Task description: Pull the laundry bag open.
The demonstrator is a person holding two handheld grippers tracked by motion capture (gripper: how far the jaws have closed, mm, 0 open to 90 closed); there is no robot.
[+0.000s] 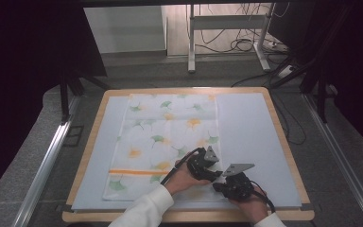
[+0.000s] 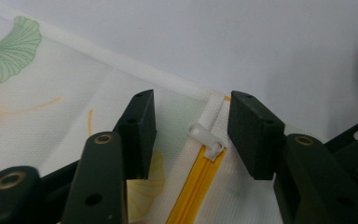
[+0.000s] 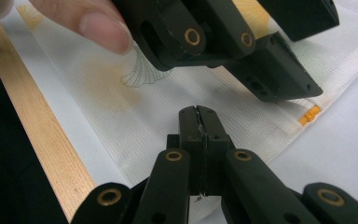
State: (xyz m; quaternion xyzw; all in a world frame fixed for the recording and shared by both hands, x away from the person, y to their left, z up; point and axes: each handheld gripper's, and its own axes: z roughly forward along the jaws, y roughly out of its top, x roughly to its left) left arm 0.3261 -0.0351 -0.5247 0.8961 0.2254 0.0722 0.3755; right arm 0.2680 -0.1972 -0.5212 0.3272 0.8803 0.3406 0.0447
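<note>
A white mesh pouch (image 1: pixel 163 144) printed with green and yellow ginkgo leaves lies flat on the pale blue mat (image 1: pixel 250 137) of a wood-rimmed table (image 1: pixel 87 151). An orange zipper (image 2: pixel 193 189) runs across the pouch near its near end; its white slider (image 2: pixel 208 135) sits at the pouch's right edge. The left gripper (image 2: pixel 191 128) is poised over that corner of the pouch, jaws spread wide on either side of the slider, touching nothing. The right gripper (image 3: pixel 198 116) lies just beside it, at the pouch's near right corner, jaws pressed together on the mesh fabric there. In the right gripper view, the orange zipper end (image 3: pixel 309 115) shows at the pouch's edge beneath the left gripper's jaws, and a fingertip (image 3: pixel 100 25) rests on that gripper's body.
</note>
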